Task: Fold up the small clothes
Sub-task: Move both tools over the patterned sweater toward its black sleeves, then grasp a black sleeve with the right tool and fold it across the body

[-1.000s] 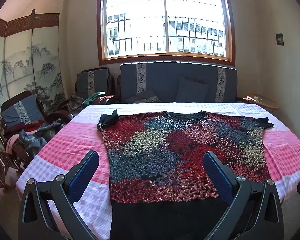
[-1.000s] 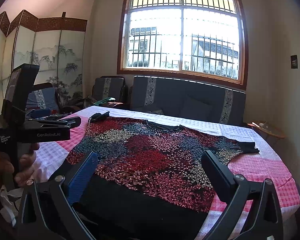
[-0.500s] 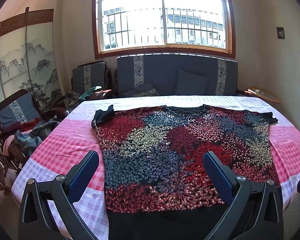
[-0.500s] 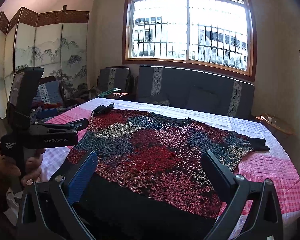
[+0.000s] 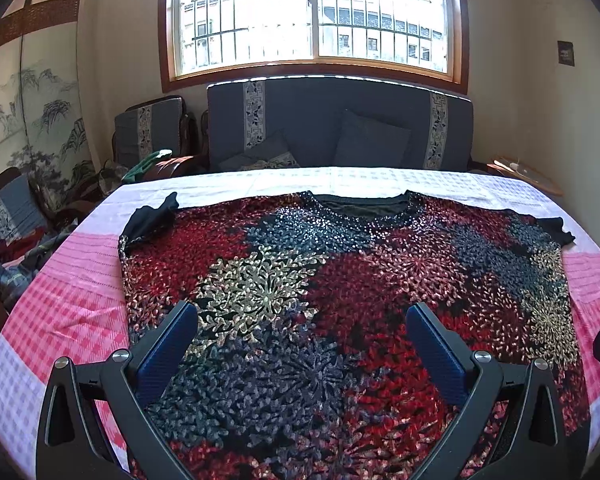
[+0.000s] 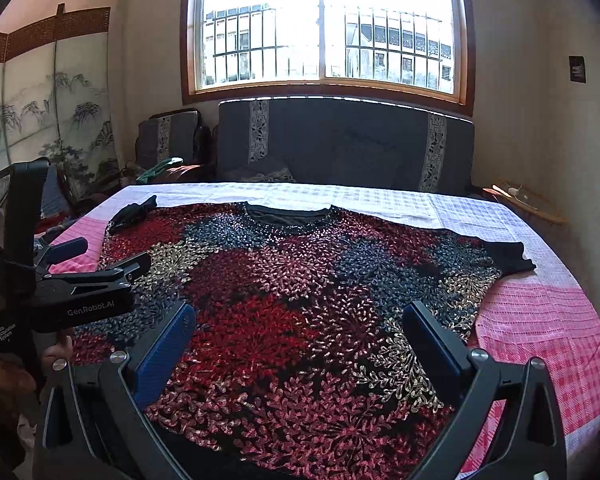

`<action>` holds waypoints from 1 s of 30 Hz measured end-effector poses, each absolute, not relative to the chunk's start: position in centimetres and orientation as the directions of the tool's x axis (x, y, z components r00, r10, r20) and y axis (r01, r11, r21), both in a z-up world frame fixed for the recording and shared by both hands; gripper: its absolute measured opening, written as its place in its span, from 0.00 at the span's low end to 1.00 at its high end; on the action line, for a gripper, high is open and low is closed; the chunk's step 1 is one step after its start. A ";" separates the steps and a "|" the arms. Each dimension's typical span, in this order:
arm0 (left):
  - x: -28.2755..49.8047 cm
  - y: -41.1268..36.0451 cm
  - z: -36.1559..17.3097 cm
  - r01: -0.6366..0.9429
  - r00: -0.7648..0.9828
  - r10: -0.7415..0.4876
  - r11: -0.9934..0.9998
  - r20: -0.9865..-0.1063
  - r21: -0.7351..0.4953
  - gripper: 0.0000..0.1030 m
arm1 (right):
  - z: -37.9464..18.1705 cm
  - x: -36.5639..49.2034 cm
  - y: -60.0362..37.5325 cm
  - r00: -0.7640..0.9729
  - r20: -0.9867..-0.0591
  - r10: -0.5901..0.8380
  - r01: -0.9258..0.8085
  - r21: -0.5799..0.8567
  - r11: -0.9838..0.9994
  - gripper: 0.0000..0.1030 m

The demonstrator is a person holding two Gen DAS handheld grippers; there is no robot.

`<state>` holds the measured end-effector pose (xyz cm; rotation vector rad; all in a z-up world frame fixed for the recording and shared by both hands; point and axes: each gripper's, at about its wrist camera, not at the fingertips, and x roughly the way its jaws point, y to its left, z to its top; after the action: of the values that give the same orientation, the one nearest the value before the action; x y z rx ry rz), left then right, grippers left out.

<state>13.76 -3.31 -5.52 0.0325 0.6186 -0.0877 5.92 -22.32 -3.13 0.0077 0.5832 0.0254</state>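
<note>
Behind everything a barred window (image 5: pixel 316 20) lights the room, with a dark blue sofa (image 5: pixel 340 124) under it and a painted folding screen (image 6: pixel 40 120) on the left. My left tool (image 5: pixel 300 336) hangs above the near part of the sequined top (image 5: pixel 340 300), fingers spread wide, holding nothing. My right tool (image 6: pixel 300 336) is the same: wide apart and empty, above the near right part.

From both tools the top lies straight ahead and below, flat on the pink checked surface (image 5: pixel 72 304), neckline (image 5: pixel 360 204) on the far side, hem toward me. Its long axis runs left to right, sleeve to sleeve. The left sleeve (image 5: pixel 152 218) is crumpled and nearer to my left tool; the right sleeve (image 6: pixel 508 256) lies flat and nearer to my right tool. I judge each tool should take its own side.

On the body of the left tool, seen from the right wrist, I read "GenRobot.AI" (image 6: pixel 90 309) and a small label, "Data Acquisition System" (image 6: pixel 5 334).
</note>
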 end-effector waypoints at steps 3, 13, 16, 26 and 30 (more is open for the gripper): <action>15.2 -3.9 -6.6 0.083 0.800 -0.067 0.997 -0.596 0.001 1.00 | -4.0 7.2 -23.0 0.821 -0.571 0.004 0.001 0.009 1.000 1.00; 17.3 -5.2 -9.4 0.080 0.781 -0.047 0.996 -0.623 0.025 1.00 | -6.2 10.7 -25.0 0.778 -0.628 -0.017 0.036 0.018 0.999 1.00; 17.7 -5.3 -10.1 0.082 0.776 -0.053 0.996 -0.629 0.017 1.00 | -6.6 11.6 -25.9 0.769 -0.639 -0.032 0.060 0.023 0.998 1.00; 17.7 -5.9 -11.2 0.089 0.769 -0.047 0.995 -0.638 0.034 1.00 | -7.8 14.1 -28.7 0.747 -0.662 -0.071 0.106 0.014 0.994 1.00; 17.7 -6.0 -11.2 0.088 0.768 -0.040 0.995 -0.639 0.043 1.00 | -8.3 15.0 -30.0 0.738 -0.670 -0.077 0.112 0.009 0.994 1.00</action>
<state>17.72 -6.00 -11.23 0.0715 0.6917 -0.0694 14.99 -29.97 -8.34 0.0498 0.7336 -0.1038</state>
